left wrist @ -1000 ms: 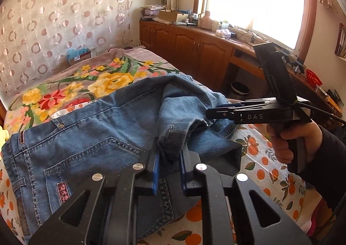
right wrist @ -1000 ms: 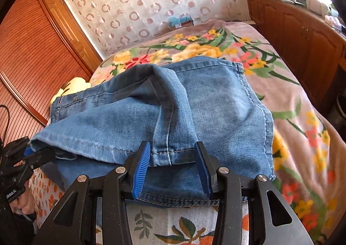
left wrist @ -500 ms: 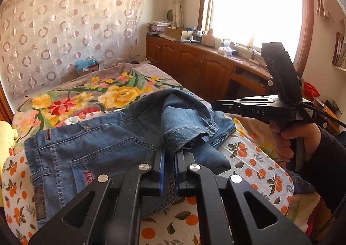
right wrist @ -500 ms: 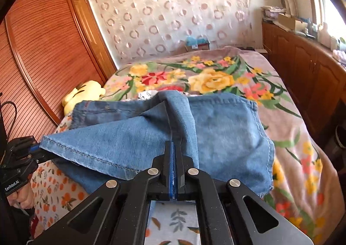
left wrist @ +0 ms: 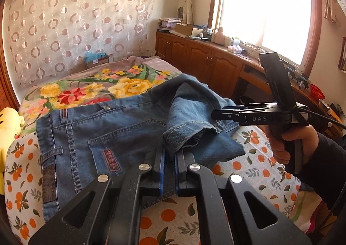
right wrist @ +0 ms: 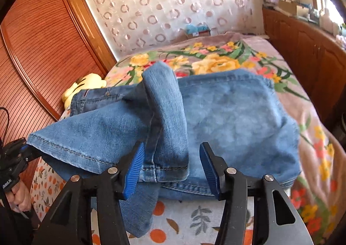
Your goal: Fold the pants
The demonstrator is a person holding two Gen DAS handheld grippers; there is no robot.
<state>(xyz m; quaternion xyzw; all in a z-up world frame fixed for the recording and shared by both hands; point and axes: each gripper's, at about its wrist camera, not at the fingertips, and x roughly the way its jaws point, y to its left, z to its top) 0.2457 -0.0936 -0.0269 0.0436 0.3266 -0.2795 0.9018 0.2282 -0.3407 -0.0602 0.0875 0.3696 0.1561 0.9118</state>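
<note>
1. The jeans [left wrist: 112, 136] are lying on the bed [left wrist: 255, 171], partly folded, with the waistband toward the yellow toy [left wrist: 9, 124] and one leg end raised above the rest of the denim.

2. The left gripper [left wrist: 169, 158] is pinching the hem [left wrist: 183, 136] of that raised leg; its jaws are standing very narrow, with only the denim between them.

3. The right gripper [right wrist: 170, 165] is opening its jaws at this moment. The other corner of the same hem [right wrist: 166, 169] is still hanging between the blue pads [right wrist: 134, 167], but it is touching only the left pad and the other pad is standing clear of it.

4. Risk: the hem is now being carried mainly by the left gripper. If that hand is pulling further away from the waistband, the freed corner is likely to drop and twist, and the fold edge is coming out crooked.

5. Risk: the loose corner can be catching on the ribbed pad while the right gripper is drawing away, dragging the top layer off the jeans.

6. Risk: the near edge of the jeans is lying close to the bed's edge, so a slip can be sending the leg over the side.
</note>
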